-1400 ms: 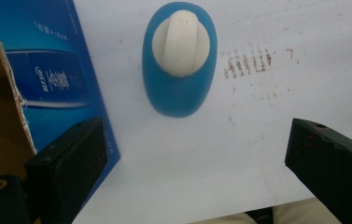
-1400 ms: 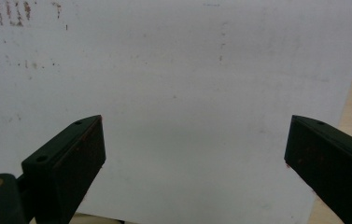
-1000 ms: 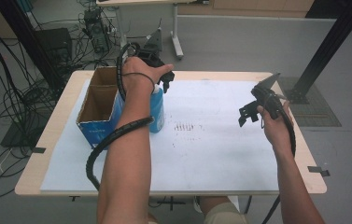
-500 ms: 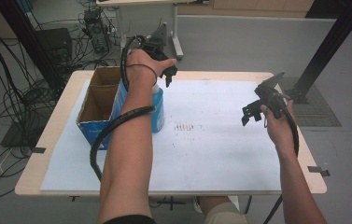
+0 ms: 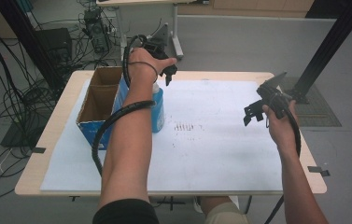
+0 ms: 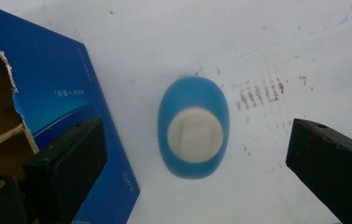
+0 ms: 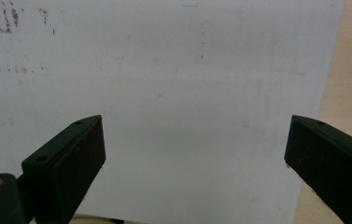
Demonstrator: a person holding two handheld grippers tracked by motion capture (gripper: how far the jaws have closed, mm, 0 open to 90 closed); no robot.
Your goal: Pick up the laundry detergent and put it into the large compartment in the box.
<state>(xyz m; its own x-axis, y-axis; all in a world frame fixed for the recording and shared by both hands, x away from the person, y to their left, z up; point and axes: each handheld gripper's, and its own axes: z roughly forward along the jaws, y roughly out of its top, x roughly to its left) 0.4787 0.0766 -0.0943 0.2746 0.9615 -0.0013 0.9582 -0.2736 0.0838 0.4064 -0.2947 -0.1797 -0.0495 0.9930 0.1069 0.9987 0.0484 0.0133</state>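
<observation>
Seemingly lined up for a top-down grab. High view: left gripper [image 5: 166, 70] raised above blue bottle [image 5: 158, 107], which stands on the white mat [image 5: 220, 154] tight against cardboard box [image 5: 100, 100]; right gripper [image 5: 257, 109] held well apart, over bare mat. Left gripper view: jaws wide, empty, straddling bottle's white cap [image 6: 195, 134]; best lowered straight, minding the box wall. Right gripper view: jaws wide, empty, near table edge [image 7: 351, 70].

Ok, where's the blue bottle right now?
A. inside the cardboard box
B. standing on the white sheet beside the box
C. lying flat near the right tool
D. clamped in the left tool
B: the left tool is open above the blue bottle, which stands by the box.
</observation>
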